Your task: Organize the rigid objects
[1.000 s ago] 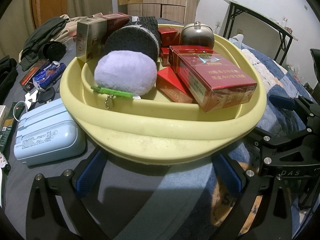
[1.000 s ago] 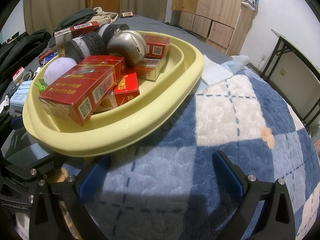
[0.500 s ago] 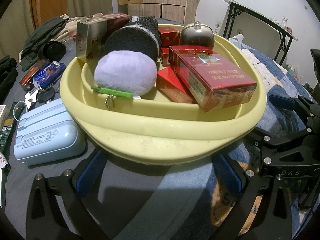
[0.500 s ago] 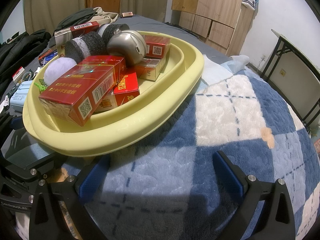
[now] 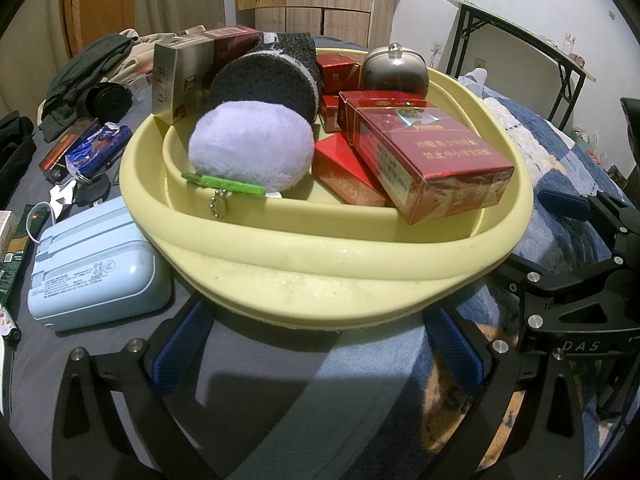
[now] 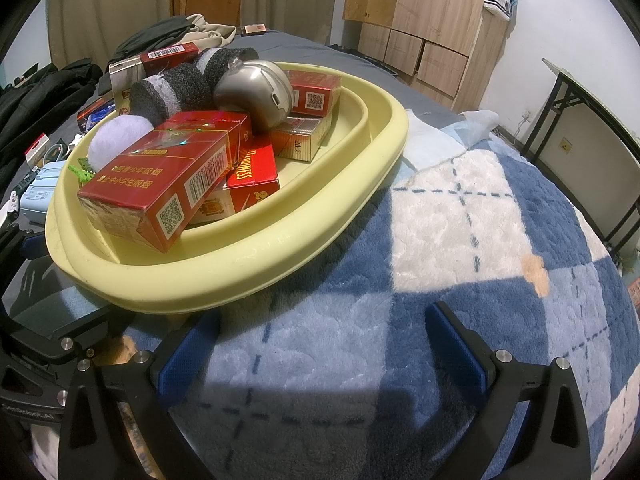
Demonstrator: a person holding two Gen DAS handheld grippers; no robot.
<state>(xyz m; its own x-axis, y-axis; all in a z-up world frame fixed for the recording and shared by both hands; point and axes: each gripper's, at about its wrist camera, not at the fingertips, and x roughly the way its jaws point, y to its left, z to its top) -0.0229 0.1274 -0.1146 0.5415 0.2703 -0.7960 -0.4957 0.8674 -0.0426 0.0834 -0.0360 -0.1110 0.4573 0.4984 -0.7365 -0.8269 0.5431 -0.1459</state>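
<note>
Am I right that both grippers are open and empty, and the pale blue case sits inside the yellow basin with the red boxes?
Not quite. The case lies outside the basin, on the bed beside it, as the left wrist view shows. The rest holds: left gripper and right gripper are open and empty, and the red boxes are in the basin.

No visible change across the views, pale yellow oval plastic basin [image 5: 328,276] unmoved, both sets of fingers holding position, spread apart
</note>
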